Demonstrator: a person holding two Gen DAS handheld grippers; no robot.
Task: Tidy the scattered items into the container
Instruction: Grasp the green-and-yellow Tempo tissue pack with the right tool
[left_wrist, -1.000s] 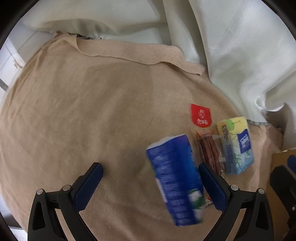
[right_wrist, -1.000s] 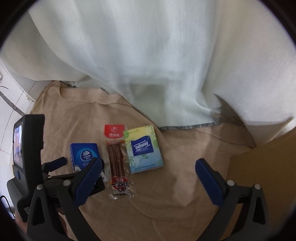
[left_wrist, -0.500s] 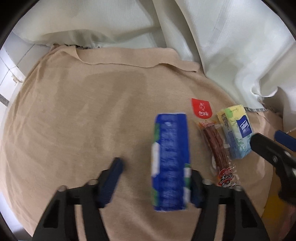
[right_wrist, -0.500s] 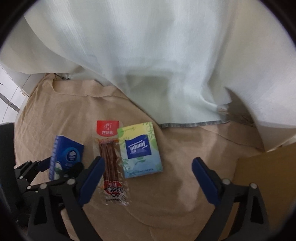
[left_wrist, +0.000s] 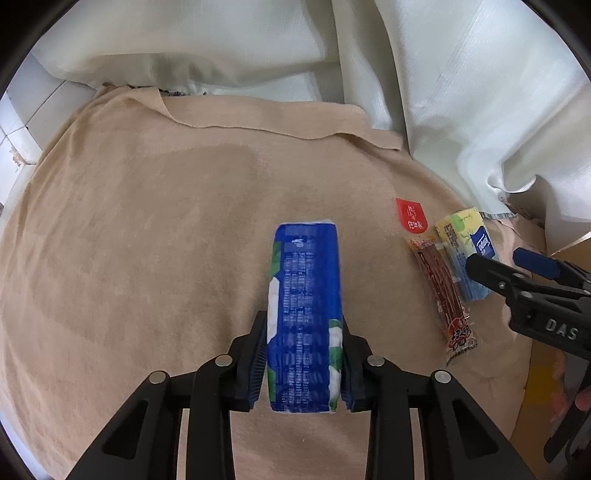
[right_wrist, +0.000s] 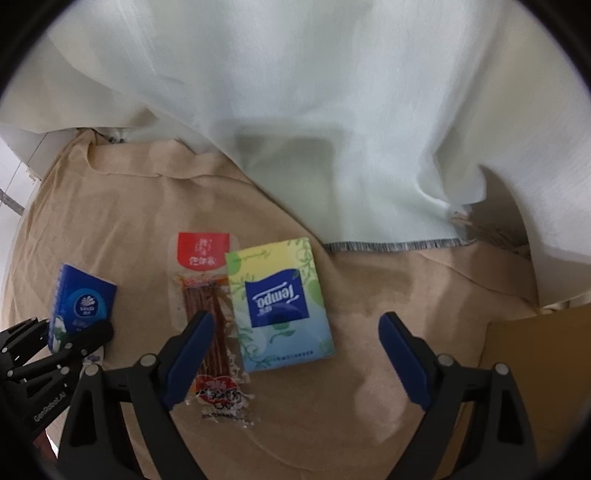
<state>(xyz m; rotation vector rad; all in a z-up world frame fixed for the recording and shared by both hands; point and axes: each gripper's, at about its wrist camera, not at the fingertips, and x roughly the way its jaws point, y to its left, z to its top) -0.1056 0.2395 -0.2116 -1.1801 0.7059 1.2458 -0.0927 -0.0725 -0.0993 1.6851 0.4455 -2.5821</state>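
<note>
Since a second ago the left gripper (left_wrist: 303, 363) has closed from wide apart onto the blue tissue pack (left_wrist: 304, 317), which has swung from a tilt to lie straight along the fingers, pointing to 12 o'clock; both pads now press its long sides. The pack stands on edge over the tan cloth (left_wrist: 147, 240). The right gripper (right_wrist: 295, 354) has come lower and nearer: its fingers are spread wide and hold nothing, hovering over the yellow-green tissue pack (right_wrist: 280, 306), with the left finger above the snack stick packet (right_wrist: 212, 314). That packet lies just beside the yellow-green pack at its 9 o'clock. A cardboard box (right_wrist: 535, 343) edge shows at 4 o'clock in the right wrist view.
</note>
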